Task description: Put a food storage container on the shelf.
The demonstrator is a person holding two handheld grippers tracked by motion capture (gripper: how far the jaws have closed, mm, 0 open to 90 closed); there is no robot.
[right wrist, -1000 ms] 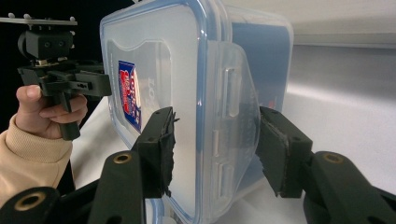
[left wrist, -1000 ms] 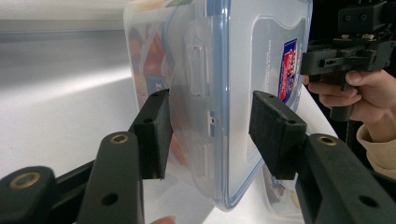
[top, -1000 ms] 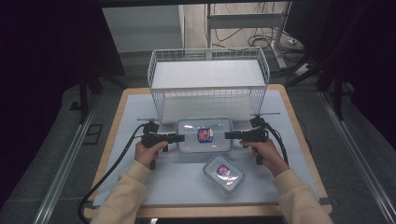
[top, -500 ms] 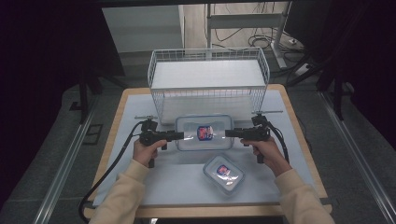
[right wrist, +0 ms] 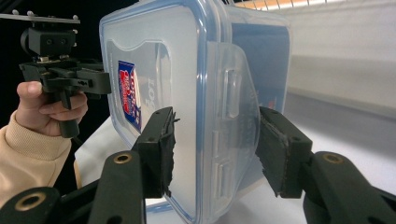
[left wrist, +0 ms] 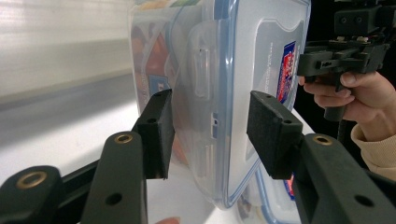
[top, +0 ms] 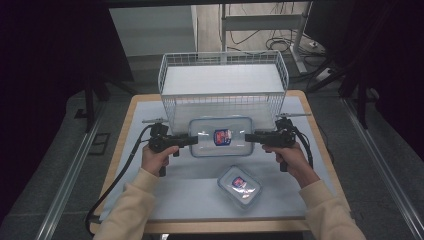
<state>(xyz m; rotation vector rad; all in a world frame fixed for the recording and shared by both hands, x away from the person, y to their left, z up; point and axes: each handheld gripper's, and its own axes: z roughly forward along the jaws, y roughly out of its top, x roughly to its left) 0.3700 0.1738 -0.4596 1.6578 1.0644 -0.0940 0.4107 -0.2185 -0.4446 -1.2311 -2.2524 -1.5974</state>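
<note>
Both grippers, left gripper (top: 187, 140) and right gripper (top: 248, 137), are straddling the large container (top: 220, 136) at counter centre with jaws apart at 9 and 3 o'clock, likely needing closing next for a lift toward the basket (top: 223, 82) at 12.

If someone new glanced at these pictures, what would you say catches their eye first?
Probably the large clear lidded container mid-table, flanked end to end by the left gripper and right gripper, whose open jaws straddle its side latches. Behind it stands a white wire basket; a smaller lidded container lies nearer the person.
</note>
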